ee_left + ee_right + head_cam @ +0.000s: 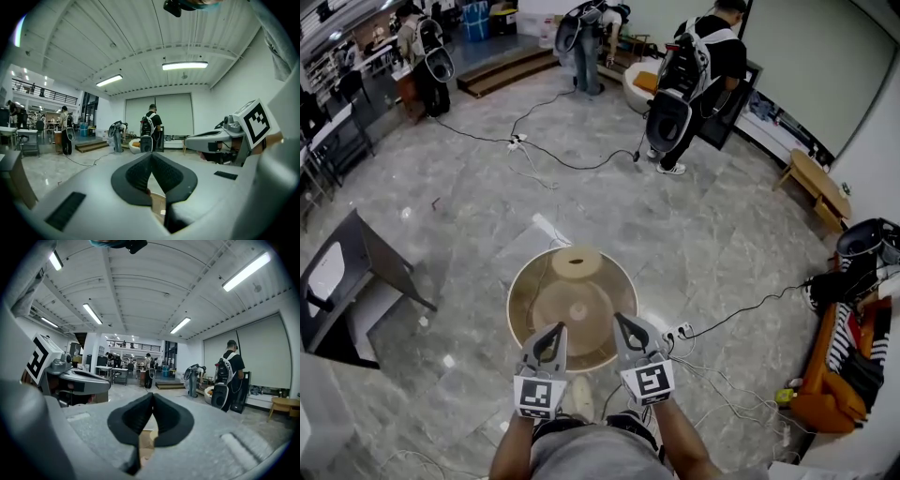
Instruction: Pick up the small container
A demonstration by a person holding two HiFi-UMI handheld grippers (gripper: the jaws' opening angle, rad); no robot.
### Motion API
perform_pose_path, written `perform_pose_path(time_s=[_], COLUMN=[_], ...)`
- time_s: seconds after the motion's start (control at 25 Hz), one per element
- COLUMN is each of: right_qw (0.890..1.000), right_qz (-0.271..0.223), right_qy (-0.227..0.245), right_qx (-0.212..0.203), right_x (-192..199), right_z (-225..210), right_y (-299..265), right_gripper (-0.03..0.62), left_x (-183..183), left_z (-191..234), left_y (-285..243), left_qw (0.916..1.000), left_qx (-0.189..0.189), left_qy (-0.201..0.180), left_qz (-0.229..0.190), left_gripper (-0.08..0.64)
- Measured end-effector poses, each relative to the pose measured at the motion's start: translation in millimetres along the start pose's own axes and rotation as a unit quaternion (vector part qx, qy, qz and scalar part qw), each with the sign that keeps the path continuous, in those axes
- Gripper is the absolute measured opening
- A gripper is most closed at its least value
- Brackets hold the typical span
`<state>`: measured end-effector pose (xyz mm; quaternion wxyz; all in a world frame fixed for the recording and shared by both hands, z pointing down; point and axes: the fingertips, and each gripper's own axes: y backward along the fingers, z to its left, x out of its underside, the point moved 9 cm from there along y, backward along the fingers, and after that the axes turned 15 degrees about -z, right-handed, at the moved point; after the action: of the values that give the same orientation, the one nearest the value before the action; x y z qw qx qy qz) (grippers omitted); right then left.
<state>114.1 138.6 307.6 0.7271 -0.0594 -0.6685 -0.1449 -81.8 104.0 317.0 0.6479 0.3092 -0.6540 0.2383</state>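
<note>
Grey left gripper: jaws closed, holding nothing. Ahead, between both grippers, the pale tan small container sits at the round desk's far edge. It is probably light, rigid and smooth; grip across its side wall. Right gripper: closed, empty.

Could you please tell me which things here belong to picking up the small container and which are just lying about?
Job: small container, round table, left gripper, right gripper (jaws shut, empty).
Lying about: floor cables, power strip, wooden bench.
</note>
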Motion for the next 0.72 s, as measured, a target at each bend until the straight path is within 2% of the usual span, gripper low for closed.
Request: perform_pose_path(time_s=[0.12,0.24,0.52,0.72], right_qw=[1.0,1.0,0.998,0.995], right_qz=[-0.004,0.007,0.047,0.054], right_qy=[-0.011,-0.018,-0.024,-0.032], right_qx=[-0.011,-0.015,-0.041,-0.072], right_x=[6.5,22.4,86.6,137.5], right_z=[-4.0,-10.9,-23.7,-19.6], right_y=[-24.1,-42.7,-79.3,-103.6], right_gripper=[0.0,0.0,0.0,0.0], left_x=[11.1,22.8,73.7,122.0], left_z=[11.7,21.6,43.1,60.6], left_y=[-10.1,-20.7,-46.1,-59.2], left_qw=[1.0,0.9994,0.9967,0.9941], left_qx=[-0.003,-0.017,-0.056,-0.08], left_qy=[0.003,0.024,0.043,0.049], left_qz=[0.006,0.016,0.04,0.055], left_gripper=[0.017,0.017,0.017,0.017])
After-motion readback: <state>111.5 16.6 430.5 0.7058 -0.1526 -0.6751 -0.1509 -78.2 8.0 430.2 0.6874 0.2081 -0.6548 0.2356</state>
